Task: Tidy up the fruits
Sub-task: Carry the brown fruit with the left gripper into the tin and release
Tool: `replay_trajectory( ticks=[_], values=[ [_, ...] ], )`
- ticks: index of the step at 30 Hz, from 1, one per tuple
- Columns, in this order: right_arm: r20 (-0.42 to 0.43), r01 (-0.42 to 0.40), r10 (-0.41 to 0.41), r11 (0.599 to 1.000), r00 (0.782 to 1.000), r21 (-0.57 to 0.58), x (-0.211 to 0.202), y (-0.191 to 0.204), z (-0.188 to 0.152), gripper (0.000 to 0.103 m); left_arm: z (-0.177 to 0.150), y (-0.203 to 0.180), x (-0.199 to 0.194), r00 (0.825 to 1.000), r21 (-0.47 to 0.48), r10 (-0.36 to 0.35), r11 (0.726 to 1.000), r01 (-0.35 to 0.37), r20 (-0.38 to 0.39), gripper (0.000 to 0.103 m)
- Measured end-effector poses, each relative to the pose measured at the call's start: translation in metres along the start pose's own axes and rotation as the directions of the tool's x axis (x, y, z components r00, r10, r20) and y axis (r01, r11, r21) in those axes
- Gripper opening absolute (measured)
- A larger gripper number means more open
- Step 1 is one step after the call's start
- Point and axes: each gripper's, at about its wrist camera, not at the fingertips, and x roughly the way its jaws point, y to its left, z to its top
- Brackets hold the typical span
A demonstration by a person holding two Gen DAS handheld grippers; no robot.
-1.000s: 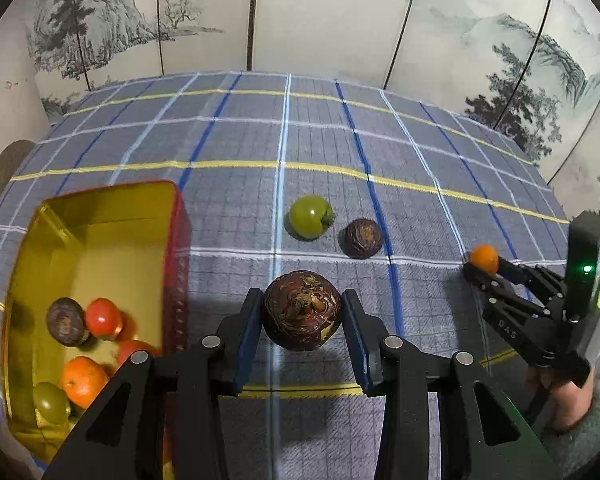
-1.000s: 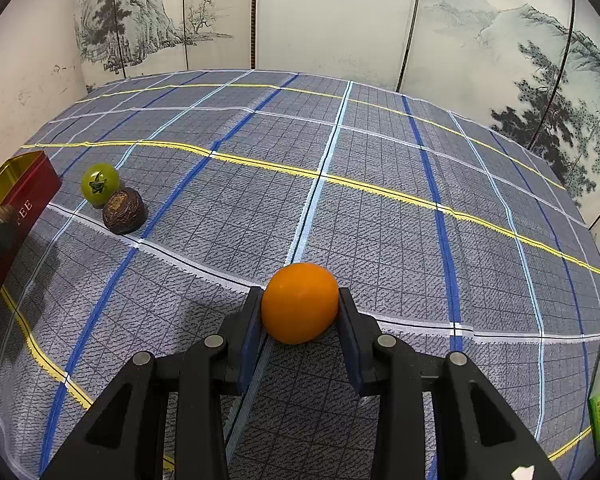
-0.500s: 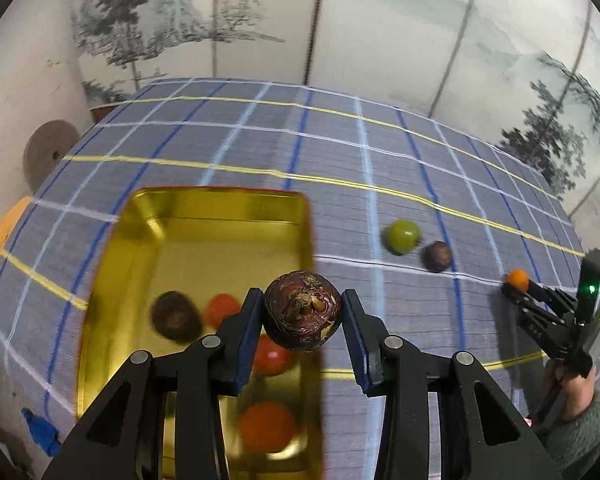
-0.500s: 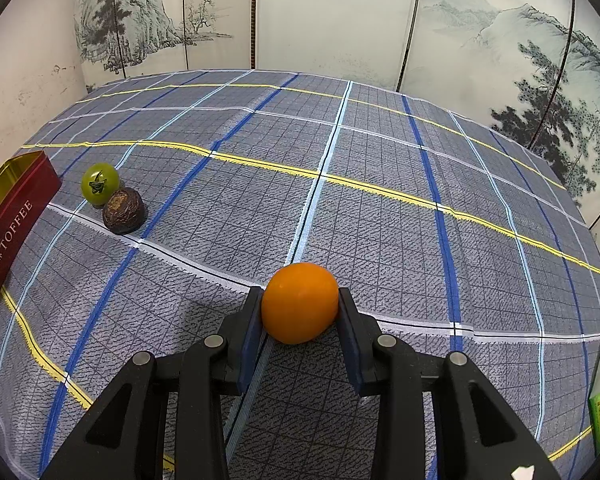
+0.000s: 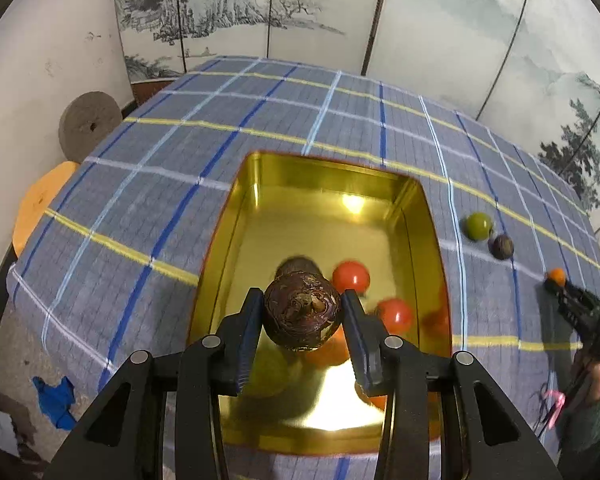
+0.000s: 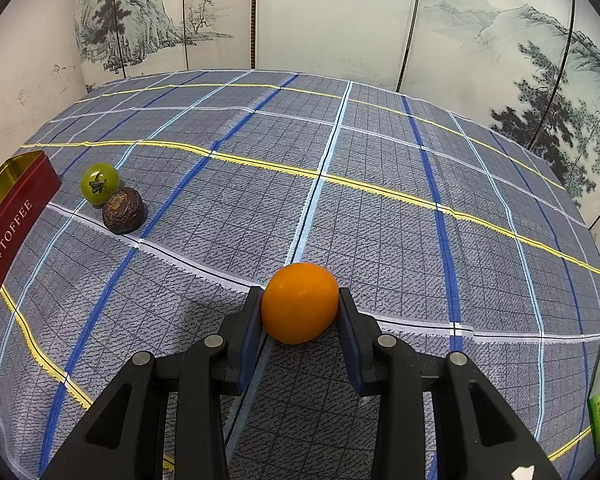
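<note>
Broadly, a checked blue cloth covers the tabletop (image 6: pixel 380 184), and near its left side sits an open gold tin (image 5: pixel 332 172) with red outer walls. Inside the tin lie several fruits: red ones (image 5: pixel 351 276), an orange one partly hidden, and a dark one behind the held fruit; the rest are blurred.

The left hand-held gripper (image 5: pixel 302 312) pinches a mottled brown fruit (image 5: pixel 302 312) between its blue pads, and in the left wrist view this fruit hangs directly over the tin's interior, above the fruits already there. That is the relation the coming move turns on: the tin lies straight below the fruit, so I judge a release, perhaps after a slight lowering, would drop it in. The round fruit has no long axis to align.

The right hand-held gripper (image 6: pixel 300 304) is clamped on an orange fruit (image 6: pixel 300 304) at the cloth, well apart from the tin, so the left hand is the nearer.

Between them, a green fruit (image 6: pixel 100 183) and a small brown fruit (image 6: pixel 123 210) rest touching each other on the cloth, beside the tin.
</note>
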Motion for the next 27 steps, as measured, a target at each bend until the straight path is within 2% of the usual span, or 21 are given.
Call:
replay_trajectory(
  ticks=[6, 13, 27],
  values=[
    [0.0, 0.0, 0.0, 1.0, 1.0, 0.0, 0.0, 0.0, 0.0, 0.033, -0.027, -0.011, 0.004, 0.998, 0.072, -0.025, 0.997, 0.029, -0.058, 0.041],
    [0.0, 0.0, 0.0, 1.0, 1.0, 0.0, 0.0, 0.0, 0.0, 0.033, -0.041, -0.018, 0.015, 0.994, 0.078, -0.034, 0.996, 0.042, -0.107, 0.041],
    [0.0, 0.001, -0.001, 1.0, 1.0, -0.001, 0.001, 0.001, 0.0, 0.033, -0.045, -0.02, 0.031, 0.99, 0.09, -0.013, 0.996, 0.026, -0.141, 0.041]
  ],
)
